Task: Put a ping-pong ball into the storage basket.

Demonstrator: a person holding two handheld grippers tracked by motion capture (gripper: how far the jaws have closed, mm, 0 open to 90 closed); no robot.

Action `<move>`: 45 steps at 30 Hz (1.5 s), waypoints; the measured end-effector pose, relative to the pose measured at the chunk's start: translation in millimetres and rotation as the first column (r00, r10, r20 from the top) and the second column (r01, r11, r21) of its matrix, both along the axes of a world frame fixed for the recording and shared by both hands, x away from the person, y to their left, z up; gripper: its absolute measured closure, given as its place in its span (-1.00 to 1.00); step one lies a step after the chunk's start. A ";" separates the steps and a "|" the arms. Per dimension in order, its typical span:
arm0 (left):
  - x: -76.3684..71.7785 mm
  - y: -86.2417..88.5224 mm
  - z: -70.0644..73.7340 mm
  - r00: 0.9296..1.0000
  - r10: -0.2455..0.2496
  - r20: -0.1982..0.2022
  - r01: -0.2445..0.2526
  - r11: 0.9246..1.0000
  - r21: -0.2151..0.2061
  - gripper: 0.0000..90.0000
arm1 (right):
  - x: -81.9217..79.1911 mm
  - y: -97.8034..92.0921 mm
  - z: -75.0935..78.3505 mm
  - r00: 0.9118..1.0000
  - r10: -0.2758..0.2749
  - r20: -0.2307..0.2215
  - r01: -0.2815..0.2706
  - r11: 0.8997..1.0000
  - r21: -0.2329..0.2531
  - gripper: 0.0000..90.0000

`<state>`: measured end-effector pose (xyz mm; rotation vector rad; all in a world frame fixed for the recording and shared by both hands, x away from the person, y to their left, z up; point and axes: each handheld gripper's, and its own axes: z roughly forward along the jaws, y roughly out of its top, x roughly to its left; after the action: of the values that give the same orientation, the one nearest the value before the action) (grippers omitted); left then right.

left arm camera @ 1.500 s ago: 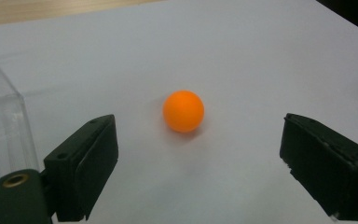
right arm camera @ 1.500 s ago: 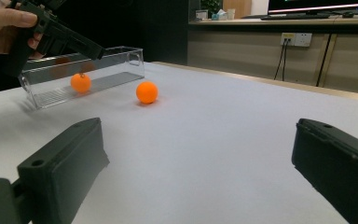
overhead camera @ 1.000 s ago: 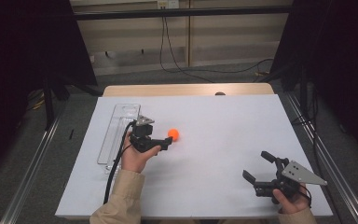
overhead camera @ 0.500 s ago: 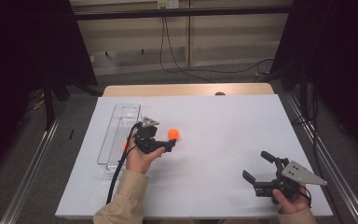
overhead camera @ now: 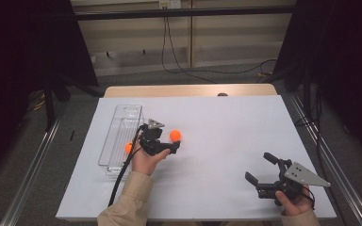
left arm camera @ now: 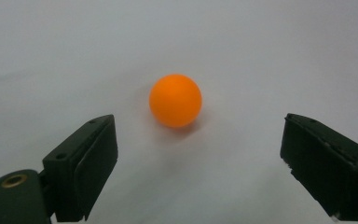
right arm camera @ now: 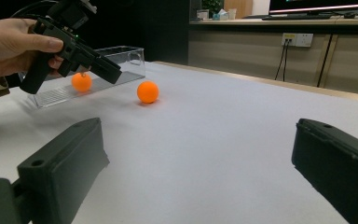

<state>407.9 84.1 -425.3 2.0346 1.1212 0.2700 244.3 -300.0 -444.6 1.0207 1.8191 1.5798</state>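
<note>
- My left gripper [overhead camera: 171,149] had drawn back a little toward me over the last second, and the orange ball [overhead camera: 175,135] now lay free on the white table cover [overhead camera: 226,141], just ahead of the jaw tips rather than between them.
- In the left gripper view the jaws stood wide apart with that ball [left arm camera: 175,100] resting on the cover beyond them, touching neither jaw; the gripper held nothing.
- I judged this to mean the ball had not been picked up yet: the gripper had to move forward around it before closing.
- A second orange ball [overhead camera: 128,148] sat inside the clear tray [overhead camera: 122,117] to the left of my hand, so I took the work to be moving balls into that tray, with one in and one to go.
- My right gripper [overhead camera: 264,172] rested near the front right corner of the cover, well apart from the balls, jaws spread and empty, just as it had a second before.
- I could read no brand, label or writing on the balls, tray or grippers.
</note>
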 end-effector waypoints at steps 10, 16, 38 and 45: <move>3.0 -2.3 -5.1 1.000 0.018 0.001 -0.018 1.000 0.010 -0.76 | 0.0 0.3 0.1 1.000 -0.001 0.001 0.001 1.000 0.001 -0.95; 5.1 -3.4 -8.2 1.000 0.026 0.007 -0.026 0.999 0.020 -0.75 | -0.1 0.2 0.1 1.000 -0.001 0.000 0.001 1.000 0.001 -0.95; 10.3 -7.8 -15.8 0.999 0.031 0.030 -0.032 0.999 0.034 -0.73 | 0.3 0.7 -0.4 1.000 0.000 -0.002 0.000 1.000 -0.001 -0.95; 12.2 -8.0 -17.1 0.999 0.035 0.033 -0.036 0.999 0.032 -0.72 | 0.4 0.7 -0.4 1.000 0.000 -0.001 0.000 1.000 -0.002 -0.95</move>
<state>420.1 76.1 -442.4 2.0330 1.1403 0.3397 244.7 -299.2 -445.1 1.0215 1.8206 1.5773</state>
